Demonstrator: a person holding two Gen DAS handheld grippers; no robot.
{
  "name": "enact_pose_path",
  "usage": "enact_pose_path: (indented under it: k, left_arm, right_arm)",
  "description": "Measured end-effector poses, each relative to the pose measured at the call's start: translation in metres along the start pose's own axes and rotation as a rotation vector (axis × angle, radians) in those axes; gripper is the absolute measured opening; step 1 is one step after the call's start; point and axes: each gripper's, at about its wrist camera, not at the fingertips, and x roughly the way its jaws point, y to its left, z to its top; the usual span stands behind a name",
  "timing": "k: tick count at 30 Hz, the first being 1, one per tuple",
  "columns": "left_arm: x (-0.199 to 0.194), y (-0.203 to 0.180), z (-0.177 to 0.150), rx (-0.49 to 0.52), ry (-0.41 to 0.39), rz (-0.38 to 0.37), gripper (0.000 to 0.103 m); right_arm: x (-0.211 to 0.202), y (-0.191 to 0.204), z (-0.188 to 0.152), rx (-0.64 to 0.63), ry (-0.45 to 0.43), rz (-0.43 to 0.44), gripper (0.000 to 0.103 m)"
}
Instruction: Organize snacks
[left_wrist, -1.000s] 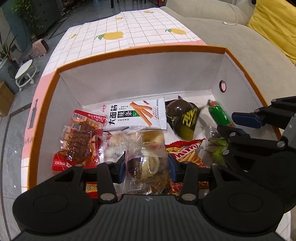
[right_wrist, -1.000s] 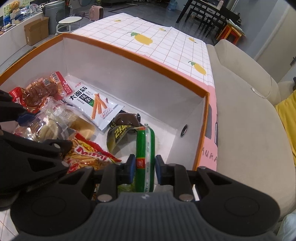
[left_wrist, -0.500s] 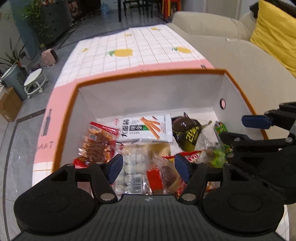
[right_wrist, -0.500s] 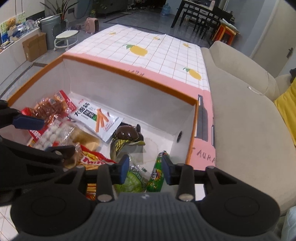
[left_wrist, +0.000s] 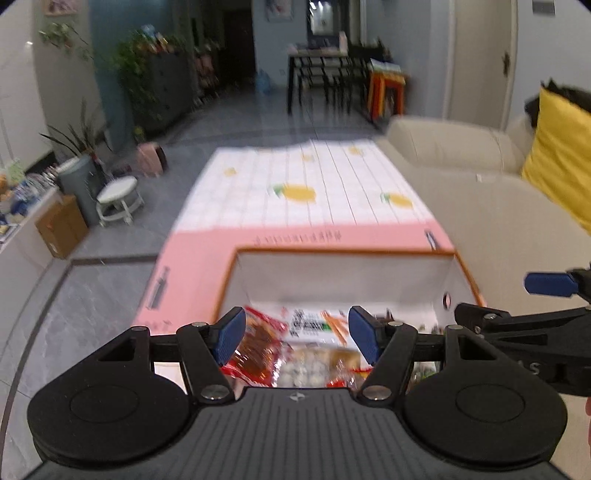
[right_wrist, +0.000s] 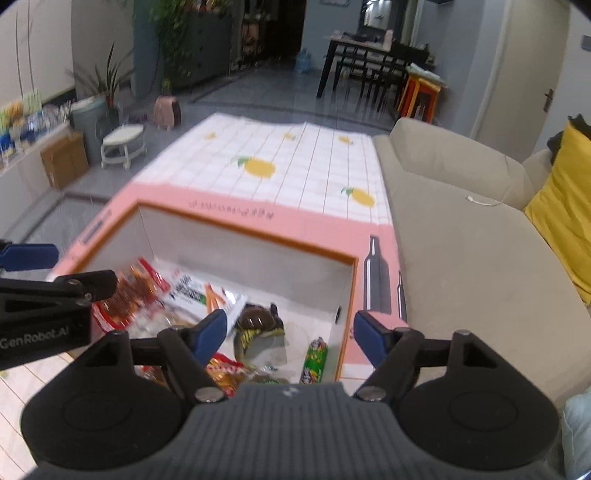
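An open pink box (left_wrist: 199, 258) (right_wrist: 376, 258) with an orange rim holds several snack packets. A red packet (left_wrist: 258, 350) (right_wrist: 136, 291), a white packet with orange sticks (left_wrist: 314, 325) (right_wrist: 199, 295), a dark brown pouch (right_wrist: 258, 325) and a green sausage (right_wrist: 314, 360) lie inside. My left gripper (left_wrist: 297, 338) hangs open above the box with nothing between its blue pads. Above the box's right end my right gripper (right_wrist: 290, 334) holds nothing, and its jaws are still opening. Each gripper shows at the edge of the other's view.
The box stands on a low table with a white lemon-print cloth (left_wrist: 306, 188) (right_wrist: 280, 166). A beige sofa (left_wrist: 498, 221) (right_wrist: 472, 240) with a yellow cushion (right_wrist: 565, 206) runs along the right. A white stool (left_wrist: 118, 195), a cardboard box (left_wrist: 61, 229) and plants stand on the floor at left.
Both grippers let go: the left released a clear wrapped pastry, the right the green sausage. Both rose and tilted up, so the box now sits lower and smaller in view.
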Motion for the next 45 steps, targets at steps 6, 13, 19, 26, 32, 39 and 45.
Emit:
enact_pose_path:
  k: [6,13,19,26,32,39,45]
  left_arm:
    - [-0.048,0.005,-0.010,-0.022,-0.123,-0.020,0.076]
    - [-0.099,0.001,-0.030,0.007,-0.217,0.011,0.083]
    - [-0.130,-0.009,-0.059,0.067,-0.287,0.081,0.089]
    - [-0.128,-0.020,-0.087,0.112,-0.243,0.063,0.090]
    - [-0.112,-0.011,-0.105,0.064,-0.150,0.045,0.091]
    - [-0.096,-0.004,-0.125,0.037,-0.055,0.066,0.091]
    - [-0.085,0.002,-0.132,0.030,-0.010,0.075,0.091]
  right_arm:
    - [-0.052,-0.002,-0.005,0.064,-0.096,0.084,0.087]
    - [-0.123,0.005,-0.032,0.043,-0.225,0.113,0.094]
    - [-0.169,0.001,-0.062,0.047,-0.304,0.104,0.095]
    - [-0.184,-0.002,-0.104,0.101,-0.299,0.113,0.095]
    - [-0.178,0.002,-0.128,0.085,-0.281,0.096,0.099]
    - [-0.146,0.007,-0.139,0.066,-0.182,0.076,0.099]
    - [-0.121,0.011,-0.148,0.069,-0.108,0.075,0.099]
